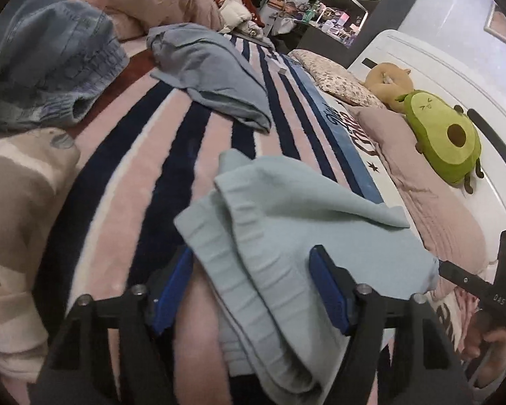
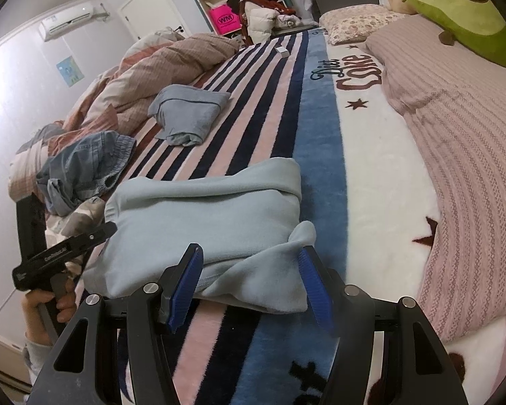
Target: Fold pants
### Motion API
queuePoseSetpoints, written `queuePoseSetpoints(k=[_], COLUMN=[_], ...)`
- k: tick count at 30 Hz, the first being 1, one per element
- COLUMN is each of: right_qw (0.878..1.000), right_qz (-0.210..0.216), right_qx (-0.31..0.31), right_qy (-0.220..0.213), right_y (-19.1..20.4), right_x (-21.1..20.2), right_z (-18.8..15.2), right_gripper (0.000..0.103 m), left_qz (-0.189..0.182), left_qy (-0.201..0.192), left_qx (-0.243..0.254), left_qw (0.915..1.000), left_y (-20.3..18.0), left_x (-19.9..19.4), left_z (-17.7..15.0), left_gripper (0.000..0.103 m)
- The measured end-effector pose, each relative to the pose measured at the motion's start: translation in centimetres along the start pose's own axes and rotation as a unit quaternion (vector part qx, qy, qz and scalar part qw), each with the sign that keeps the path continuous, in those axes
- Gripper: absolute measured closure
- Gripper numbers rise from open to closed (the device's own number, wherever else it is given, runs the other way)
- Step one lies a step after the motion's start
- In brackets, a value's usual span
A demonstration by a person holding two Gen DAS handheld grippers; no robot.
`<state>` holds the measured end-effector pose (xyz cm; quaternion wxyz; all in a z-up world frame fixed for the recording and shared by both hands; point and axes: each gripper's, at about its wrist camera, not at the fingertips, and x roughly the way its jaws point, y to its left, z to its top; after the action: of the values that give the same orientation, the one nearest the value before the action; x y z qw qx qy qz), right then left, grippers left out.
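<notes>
One pair of pale blue pants (image 2: 205, 216), folded on the striped bed (image 2: 273, 108): soft, light, floppy knit. Grip layered corners. Left claw (image 1: 253, 290) and right claw (image 2: 249, 280) both released, straddling cloth.

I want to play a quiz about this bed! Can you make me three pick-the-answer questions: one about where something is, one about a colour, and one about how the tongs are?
1. Where does the avocado plush lie?
A. by the headboard, beside the pillows
B. on the folded pants
C. on the floor

2. What colour are the pants nearest the tongs?
A. red
B. light blue
C. black

3. How are the left tongs?
A. open, cloth between them
B. shut on a pillow
C. out of sight

Answers: 1 A, it rests against the white headboard; 2 B, the cloth is pale blue; 3 A, both blue pads stand apart from the pants.
</notes>
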<state>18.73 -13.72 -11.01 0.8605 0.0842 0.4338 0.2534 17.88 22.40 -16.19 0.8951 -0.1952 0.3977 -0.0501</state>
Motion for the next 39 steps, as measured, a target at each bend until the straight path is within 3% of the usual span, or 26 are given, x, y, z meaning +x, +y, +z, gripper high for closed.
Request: queuePoseSetpoints(k=[1, 3, 8, 10, 12, 13, 14, 15, 19, 24, 26, 28, 29, 32, 35, 39], right_qw=[1.000, 1.000, 1.000, 1.000, 1.000, 1.000, 1.000, 1.000, 1.000, 1.000, 0.999, 0.998, 0.996, 0.993, 0.990, 0.990], right_qz=[-0.001, -0.001, -0.001, 0.001, 0.002, 0.003, 0.002, 0.002, -0.001, -0.012, -0.015, -0.017, -0.022, -0.029, -0.046, -0.063], right_qx=[0.000, 0.002, 0.003, 0.003, 0.005, 0.006, 0.006, 0.005, 0.002, -0.019, -0.034, -0.063, -0.082, -0.111, -0.125, -0.118], right_qy=[0.000, 0.001, 0.001, 0.001, 0.000, 0.000, 0.000, 0.000, -0.001, -0.004, -0.007, -0.006, -0.002, 0.017, 0.036, 0.043], right_y=[0.0, 0.0, 0.0, 0.1, 0.1, 0.1, 0.1, 0.1, 0.1, 0.1, 0.2, 0.5, 0.7, 0.8, 0.2, -1.0], right_x=[0.0, 0.1, 0.1, 0.0, 0.0, 0.0, 0.0, 0.0, 0.0, 0.2, 0.3, 0.8, 1.2, 2.8, 4.5, 5.9], right_z=[0.0, 0.0, 0.0, 0.0, 0.0, 0.0, 0.0, 0.0, 0.0, 0.9, 1.7, 2.8, 3.3, 4.2, 4.6, 4.8], right_gripper=[0.047, 0.047, 0.047, 0.047, 0.047, 0.047, 0.047, 0.047, 0.047, 0.047, 0.048, 0.049, 0.049, 0.049, 0.049, 0.050], left_qz=[0.007, 0.016, 0.078, 0.088, 0.060, 0.034, 0.006, 0.004, 0.094, 0.103, 0.087, 0.045, 0.024, -0.057, -0.124, -0.113], left_qy=[-0.001, -0.011, -0.056, -0.064, -0.084, -0.089, -0.086, -0.078, -0.063, -0.039, -0.047, -0.054, -0.056, -0.041, -0.001, 0.026], left_qx=[0.006, 0.019, 0.094, 0.101, 0.116, 0.121, 0.120, 0.112, 0.102, 0.080, 0.087, 0.095, 0.101, 0.138, 0.182, 0.203], left_qw=[1.0000, 0.9996, 0.9909, 0.9890, 0.9878, 0.9881, 0.9890, 0.9907, 0.9884, 0.9907, 0.9913, 0.9930, 0.9930, 0.9880, 0.9754, 0.9723], left_y=[-0.3, -0.9, -4.3, -4.8, -5.6, -5.8, -5.9, -5.9, -4.4, -1.8, -2.4, -3.7, -4.6, -8.0, -11.1, -12.4], left_x=[0.1, -0.1, -1.2, -1.4, -2.2, -2.5, -2.7, -2.6, -1.1, -0.6, -1.4, -2.1, -2.3, -1.9, 0.1, 2.9], left_z=[0.1, 0.3, 1.1, 1.5, 1.8, 2.0, 2.2, 2.5, 3.2, 2.9, 2.7, 2.6, 2.4, 1.4, 0.1, -0.7], left_gripper=[0.059, 0.073, 0.076, 0.083, 0.097, 0.098, 0.098, 0.098, 0.098, 0.097, 0.094, 0.067, 0.063, 0.062, 0.061, 0.061])
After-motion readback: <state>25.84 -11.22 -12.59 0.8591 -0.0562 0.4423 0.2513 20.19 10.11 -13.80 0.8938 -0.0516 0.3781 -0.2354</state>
